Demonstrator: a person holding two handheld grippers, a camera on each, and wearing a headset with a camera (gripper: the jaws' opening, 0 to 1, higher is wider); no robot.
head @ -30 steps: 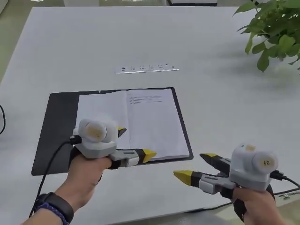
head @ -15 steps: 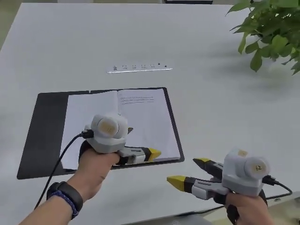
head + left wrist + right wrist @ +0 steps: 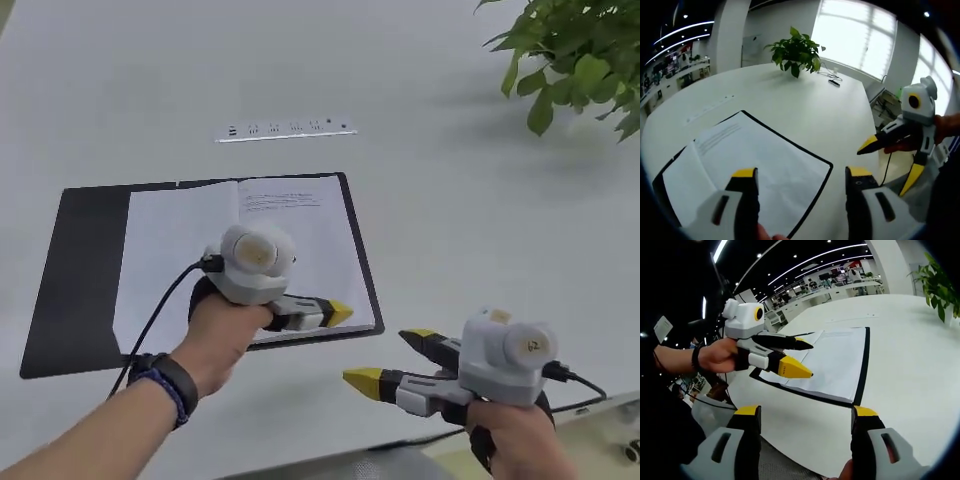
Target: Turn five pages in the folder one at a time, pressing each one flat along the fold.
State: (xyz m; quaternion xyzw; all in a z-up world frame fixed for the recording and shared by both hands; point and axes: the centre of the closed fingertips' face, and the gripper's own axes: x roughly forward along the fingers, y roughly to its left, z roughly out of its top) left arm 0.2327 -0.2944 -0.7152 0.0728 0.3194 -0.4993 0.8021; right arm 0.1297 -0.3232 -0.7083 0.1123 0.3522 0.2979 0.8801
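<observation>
The folder lies open on the white table, with a black cover and white pages; a few lines of print top the right page. My left gripper hovers open over the lower edge of the right page, near its corner, holding nothing. In the left gripper view the folder lies below the spread jaws of the left gripper. My right gripper is open off the folder's near right corner, above bare table. The right gripper view looks past the right gripper at the left gripper and the folder.
A socket strip is set in the table beyond the folder. A potted plant stands at the far right. A black cable trails from the left gripper across the left page. The table's near edge runs just under the right hand.
The head camera has shifted. The left gripper has moved right over the folder, from near the fold towards the right page's lower corner. The right gripper has stayed open beside the folder.
</observation>
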